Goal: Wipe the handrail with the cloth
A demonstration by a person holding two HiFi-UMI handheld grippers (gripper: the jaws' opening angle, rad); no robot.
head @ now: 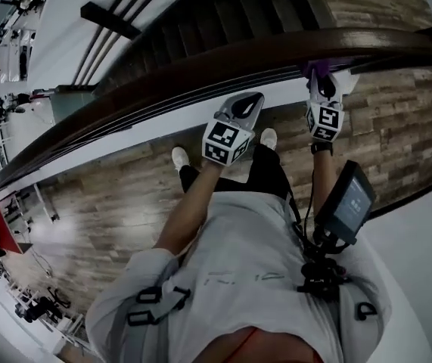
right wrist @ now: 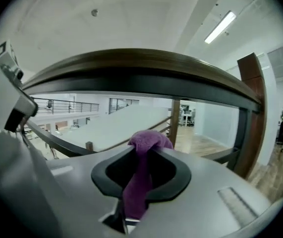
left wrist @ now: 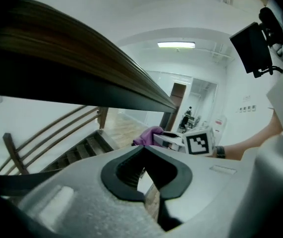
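One purple cloth (right wrist: 142,175) is pinched tight between the jaws of the right gripper (head: 322,88). Its top pokes up close under the dark wooden handrail (head: 200,65), but it is hard to tell if they touch. The left gripper (head: 243,109) sits nearby, just below the rail. Its jaws are closed together with nothing in them. Stairs (head: 200,12) go down beyond the rail.

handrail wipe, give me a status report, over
Right tool shut on purple cloth, held up close under the handrail. Left tool shut, empty, below the handrail too. Nothing seen blocking the handrail.
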